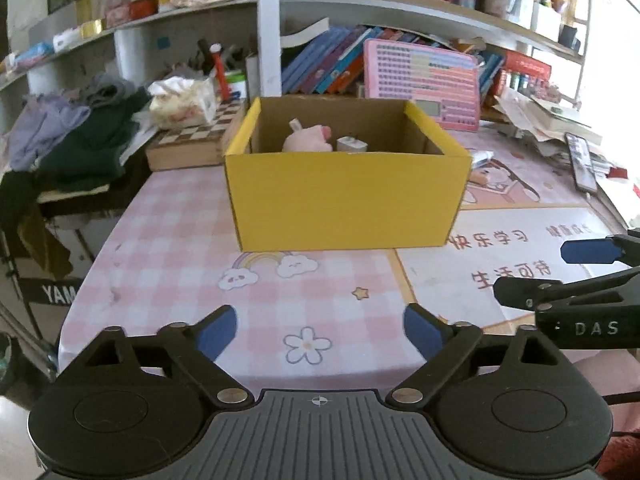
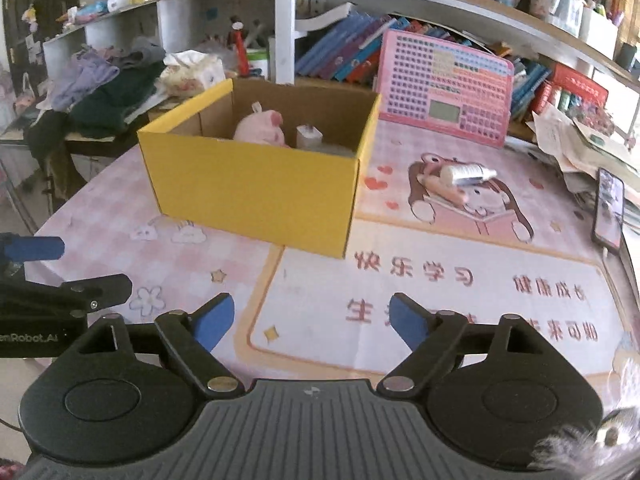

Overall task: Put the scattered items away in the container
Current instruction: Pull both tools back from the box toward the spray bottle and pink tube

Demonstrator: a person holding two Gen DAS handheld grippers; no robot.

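A yellow cardboard box stands open on the pink table mat; it also shows in the right wrist view. Inside lie a pink plush pig and a small white charger block; both show in the left wrist view too, the pig and the block. A white and silver tube lies on a pinkish stick on the mat, right of the box. My left gripper is open and empty near the table's front edge. My right gripper is open and empty, also low over the front.
A pink keyboard toy leans against books behind the box. A phone lies at the right edge beside a pile of papers. A chessboard box, a tissue pack and heaped clothes sit at the left.
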